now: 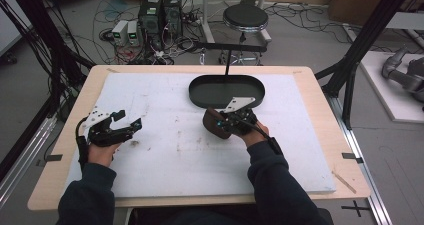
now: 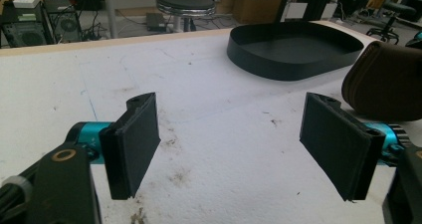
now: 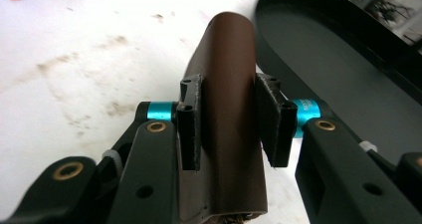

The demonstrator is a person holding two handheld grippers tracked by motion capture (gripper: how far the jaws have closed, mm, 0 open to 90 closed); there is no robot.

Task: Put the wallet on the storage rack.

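Note:
A brown leather case [image 3: 230,109], rounded like a glasses case, is clamped between the black pads of my right gripper [image 3: 230,117], which is shut on it. From above, the case [image 1: 214,122] hangs just over the white mat, close in front of the black oval tray [image 1: 199,89], with the right gripper [image 1: 231,121] behind it. The same case [image 2: 385,82] lies at the right of the left gripper view, near the tray [image 2: 259,59]. My left gripper [image 1: 127,121] rests at the mat's left side, and its jaws [image 2: 231,147] stand open with nothing between them.
The white mat [image 1: 165,155] covers most of the wooden table [image 1: 320,100] and carries brown smudges near its middle. A thin black post [image 1: 227,60] rises behind the tray. Beyond the far edge are a round stool [image 1: 245,17], computer boxes [image 1: 160,12] and cables on the floor.

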